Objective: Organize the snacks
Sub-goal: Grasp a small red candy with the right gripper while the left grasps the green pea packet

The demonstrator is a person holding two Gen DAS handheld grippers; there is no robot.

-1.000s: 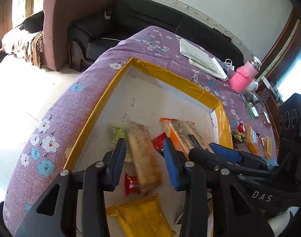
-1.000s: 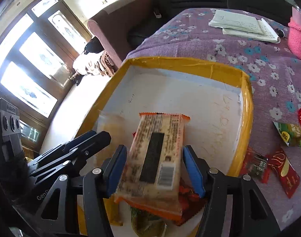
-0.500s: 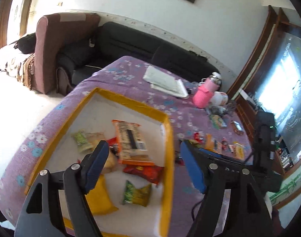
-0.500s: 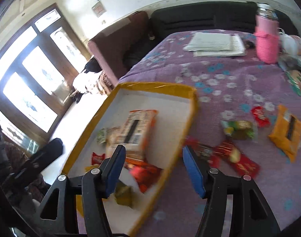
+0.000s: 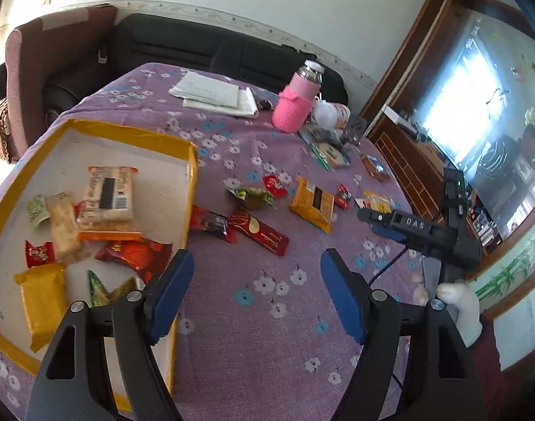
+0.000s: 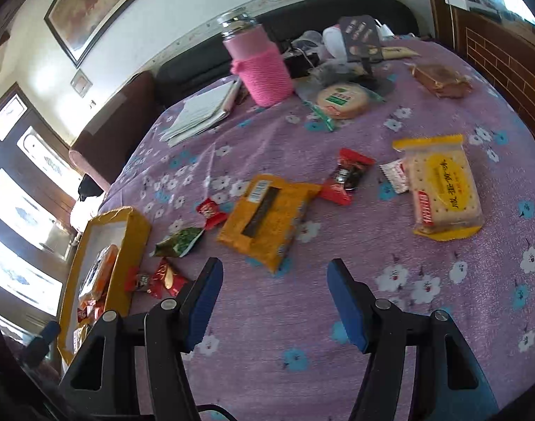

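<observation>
Snacks lie in two groups on the purple flowered worktop (image 5: 253, 315): several already sit in the yellow-rimmed tray (image 5: 192, 175), the rest are scattered on the cloth to its right. The left tool (image 5: 255, 294) hangs over bare cloth just right of the tray's corner, its jaws wide with nothing between them, having just been opening. The right tool (image 6: 271, 301) hovers over the cloth, jaws moderately wide and empty, having just opened a little further. Nearest ahead of the right tool lies an orange packet (image 6: 267, 219), just beyond its left fingertip, back side up, long axis slanting from lower left to upper right. A yellow cracker pack (image 6: 442, 186) lies well to its right, long axis running nearly away from the tool. A long red bar (image 5: 260, 233) lies ahead of the left tool, slanting down to the right
</observation>
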